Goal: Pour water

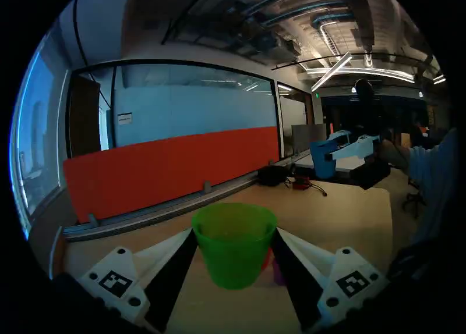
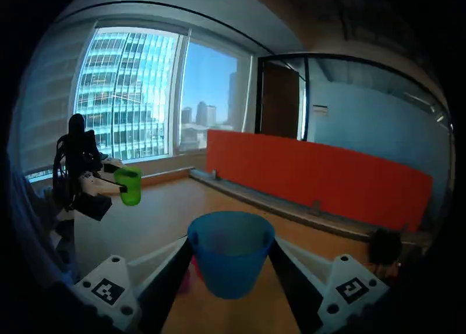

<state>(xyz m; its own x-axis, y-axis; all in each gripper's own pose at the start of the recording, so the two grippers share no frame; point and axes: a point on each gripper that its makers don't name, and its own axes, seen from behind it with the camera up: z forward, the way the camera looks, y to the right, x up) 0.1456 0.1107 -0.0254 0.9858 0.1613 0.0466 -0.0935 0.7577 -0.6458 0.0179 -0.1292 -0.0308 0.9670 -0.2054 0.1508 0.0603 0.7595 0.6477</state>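
Left gripper: We find the left gripper (image 1: 234, 235) held level and pointing out over the table, its two black-padded fingers pinching a green plastic cup (image 1: 234, 255) by its sides, with the cup upright.
Right gripper: The right gripper (image 2: 231, 244) holds the same level pose, with both fingers pressed on an upright blue plastic cup (image 2: 230, 258).
Water: We cannot tell whether either cup holds any.
Table: A light wooden tabletop (image 1: 338, 217) spreads beneath both cups.
Arms: In the left gripper view, the right gripper is raised above the far side of the table by an arm in a pale blue sleeve (image 1: 434, 165). In the right gripper view, the left gripper is lifted clear of the tabletop, well apart from the blue plastic cup.
Count: We count two grippers and two cups, one green and one blue.
Backdrop: A long orange partition panel (image 2: 314, 171) edges the table. Beyond it, tall windows (image 2: 128, 101) face glass towers.
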